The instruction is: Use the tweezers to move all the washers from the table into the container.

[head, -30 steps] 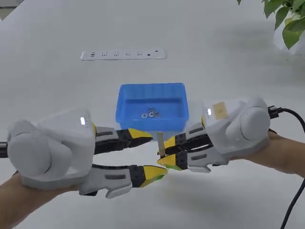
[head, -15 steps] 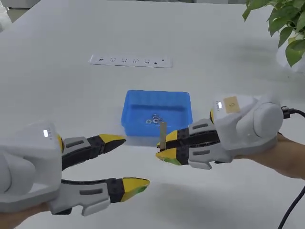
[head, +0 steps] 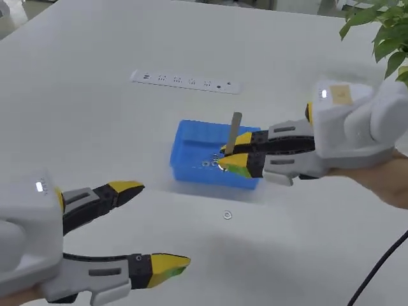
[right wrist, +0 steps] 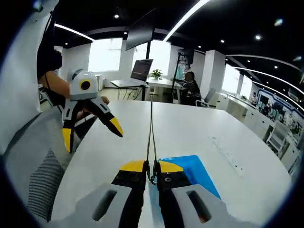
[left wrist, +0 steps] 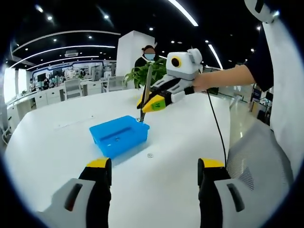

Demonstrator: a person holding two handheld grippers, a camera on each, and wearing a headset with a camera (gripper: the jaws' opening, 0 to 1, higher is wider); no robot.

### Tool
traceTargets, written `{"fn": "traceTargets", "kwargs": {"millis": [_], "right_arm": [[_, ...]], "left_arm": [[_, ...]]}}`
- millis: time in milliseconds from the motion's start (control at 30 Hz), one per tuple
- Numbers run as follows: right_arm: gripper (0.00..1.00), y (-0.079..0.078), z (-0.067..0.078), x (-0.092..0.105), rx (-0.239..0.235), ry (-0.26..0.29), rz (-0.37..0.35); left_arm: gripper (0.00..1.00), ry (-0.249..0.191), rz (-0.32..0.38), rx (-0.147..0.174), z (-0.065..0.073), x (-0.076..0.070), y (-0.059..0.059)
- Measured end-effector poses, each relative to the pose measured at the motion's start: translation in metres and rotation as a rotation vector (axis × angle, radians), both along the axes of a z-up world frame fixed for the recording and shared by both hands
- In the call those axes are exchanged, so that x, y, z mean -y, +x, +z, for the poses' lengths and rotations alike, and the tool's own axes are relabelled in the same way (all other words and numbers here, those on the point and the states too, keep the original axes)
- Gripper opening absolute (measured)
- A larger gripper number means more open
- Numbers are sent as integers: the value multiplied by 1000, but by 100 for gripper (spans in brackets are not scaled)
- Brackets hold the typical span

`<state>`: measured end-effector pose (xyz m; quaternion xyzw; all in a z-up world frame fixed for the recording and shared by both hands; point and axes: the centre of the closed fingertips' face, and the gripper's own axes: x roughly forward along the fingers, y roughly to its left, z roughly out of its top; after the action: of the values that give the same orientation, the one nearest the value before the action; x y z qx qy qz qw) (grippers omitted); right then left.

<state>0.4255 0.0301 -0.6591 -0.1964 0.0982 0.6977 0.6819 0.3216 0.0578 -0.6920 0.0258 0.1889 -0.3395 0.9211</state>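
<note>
Tweezers stand pinched between the closed jaws of the right gripper over the blue container holding several washers, one washer lies on the table nearby, and the left gripper gapes wide, empty.

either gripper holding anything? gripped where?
Right gripper is shut on the tweezers, clamped low, near the tips. Left gripper is open, holding nothing.
</note>
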Motion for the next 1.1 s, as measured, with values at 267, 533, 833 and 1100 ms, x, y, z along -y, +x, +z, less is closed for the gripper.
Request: {"fn": "traceTargets", "kwargs": {"millis": [267,533,833,1100], "right_arm": [[9,32,-11,-14,5,-12,-27],[10,61,-44,-29,-13,-41,-70],[10,73,-82,-37,-42,-95,-74],[10,76,-97,-35,-58,-119,-85]], "left_arm": [[98,-28,29,-36,-9,-4,-4],[100,-23,60,-48,-14,-16,-2],[100,-6,97,-69,-21,-30,-3],[99,1,112,-85,-25,-32,-4]]}}
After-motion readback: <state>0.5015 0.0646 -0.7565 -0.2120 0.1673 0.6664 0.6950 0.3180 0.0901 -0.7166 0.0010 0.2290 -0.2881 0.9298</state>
